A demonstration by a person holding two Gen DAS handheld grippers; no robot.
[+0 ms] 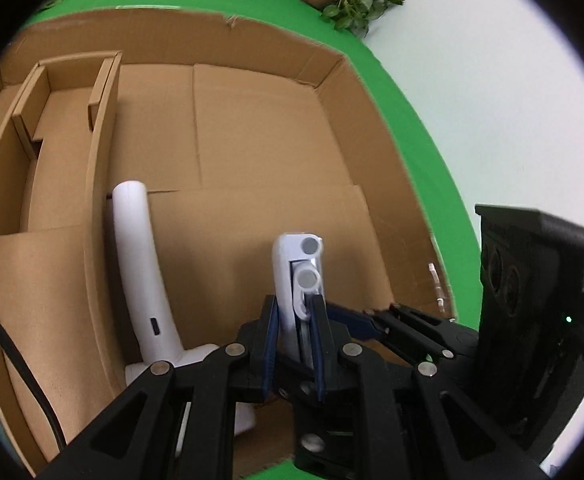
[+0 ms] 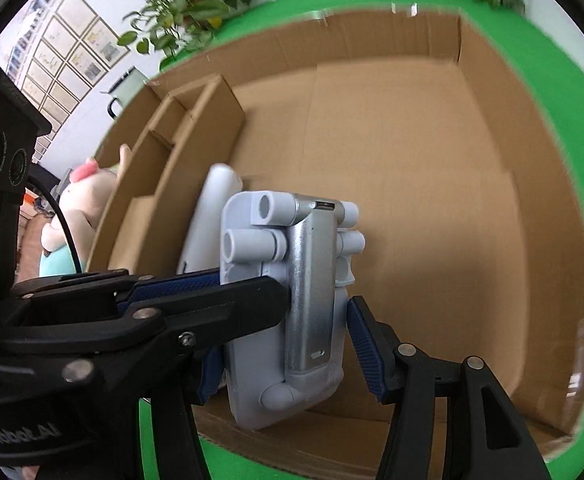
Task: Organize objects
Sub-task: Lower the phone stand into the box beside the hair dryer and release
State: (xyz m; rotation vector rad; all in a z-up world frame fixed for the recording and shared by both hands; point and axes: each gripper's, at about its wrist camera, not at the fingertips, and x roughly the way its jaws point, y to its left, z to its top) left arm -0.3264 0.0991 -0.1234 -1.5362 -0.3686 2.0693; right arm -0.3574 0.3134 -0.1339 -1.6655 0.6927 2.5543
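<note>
The left gripper (image 1: 295, 316) is clamped on the narrow sides of a white and silver folding phone holder (image 1: 298, 276), which stands nearly upright between its blue pads, long axis running away from the gripper toward the floor of the cardboard box (image 1: 251, 140).

The right gripper (image 2: 287, 344) straddles the same phone holder (image 2: 292, 304) across its wide faces. Its right pad (image 2: 366, 352) stands apart from the holder's edge; the opposite pad is mostly hidden behind the left gripper's finger, so contact there cannot be confirmed. The right jaws read as parted with the holder between them, not pressing on it.

Location: the holder hangs inside the open box, above the floor in the large compartment. Just to its left a white curved handheld device (image 1: 143, 264) lies on the floor against the cardboard divider (image 1: 95, 216) that walls off the narrow side compartments.

Governing relation: the holder's long axis points down and forward from both grippers, with bare floor directly ahead of its roller end. The left hand alone carries the load. Judgement: placement is near; lowering along the long axis risks tipping the holder onto the white device unless it is laid flat rightward
</note>
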